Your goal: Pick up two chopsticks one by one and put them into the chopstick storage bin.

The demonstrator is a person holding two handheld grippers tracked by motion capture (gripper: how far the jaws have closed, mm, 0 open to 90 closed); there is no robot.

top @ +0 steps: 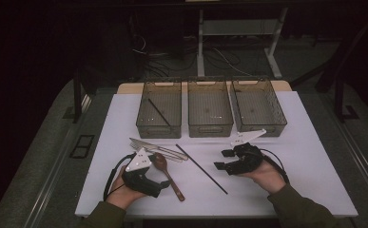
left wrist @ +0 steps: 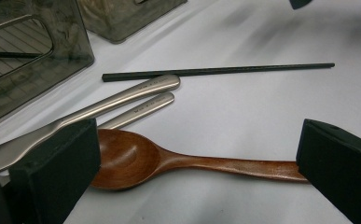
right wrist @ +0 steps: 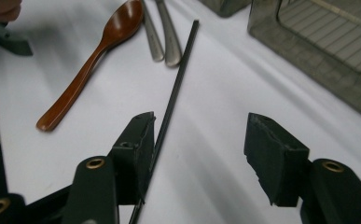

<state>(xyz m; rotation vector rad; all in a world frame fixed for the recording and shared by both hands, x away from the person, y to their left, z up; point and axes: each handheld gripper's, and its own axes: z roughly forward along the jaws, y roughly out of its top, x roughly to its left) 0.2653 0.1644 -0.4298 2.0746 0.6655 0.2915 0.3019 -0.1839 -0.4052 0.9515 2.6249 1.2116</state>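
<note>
On the white table a black chopstick lies loose, slanting between the two hands, its far end just beside the metal cutlery handles. The right hand-held gripper sits just right of it with jaws apart and nothing clasped; in the right gripper view the stick runs along the outside of one jaw. The left hand-held gripper stands released over the wooden spoon, which lies flat between its jaws.

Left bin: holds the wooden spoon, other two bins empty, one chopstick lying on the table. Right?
Not quite. The left bin holds a black chopstick, as the high view shows. The wooden spoon lies on the table by the left gripper. The other two bins are empty, and one chopstick lies on the table.
</note>
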